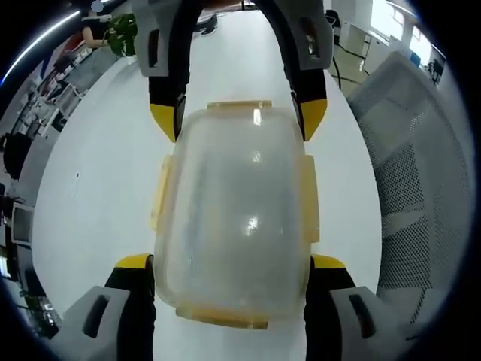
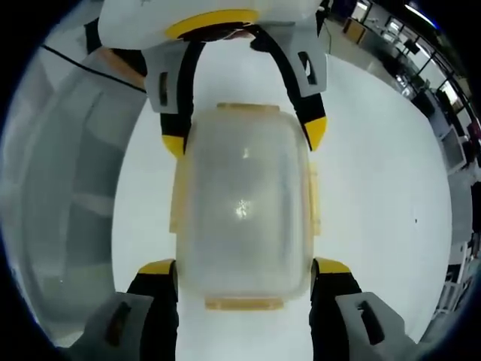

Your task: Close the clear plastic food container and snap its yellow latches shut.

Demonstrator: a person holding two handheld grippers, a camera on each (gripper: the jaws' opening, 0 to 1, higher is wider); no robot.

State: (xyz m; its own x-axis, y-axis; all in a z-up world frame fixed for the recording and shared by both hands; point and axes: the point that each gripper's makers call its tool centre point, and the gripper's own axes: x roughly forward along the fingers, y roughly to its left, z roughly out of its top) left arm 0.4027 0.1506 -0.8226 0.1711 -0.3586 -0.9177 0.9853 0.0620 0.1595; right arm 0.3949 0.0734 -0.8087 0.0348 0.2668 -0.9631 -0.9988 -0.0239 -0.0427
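The clear plastic container [image 1: 237,218] lies on the white table [image 1: 98,173] with its lid on, seen from above. Yellow latches run along all its sides, one at the near end [image 1: 222,317] and one on the right side [image 1: 310,199]. My left gripper [image 1: 231,263] straddles the near end, its yellow-tipped jaws pressed against both long sides. The right gripper [image 1: 238,120] comes in from the top and clasps the far end. In the right gripper view the container [image 2: 244,210] sits between the right gripper [image 2: 244,265] and the left gripper [image 2: 244,139] in the same way.
A grey mesh chair back [image 1: 409,173] stands close on the right of the left gripper view and shows as a grey mass [image 2: 68,203] on the left of the right gripper view. Office desks [image 1: 45,113] lie beyond the table's edge.
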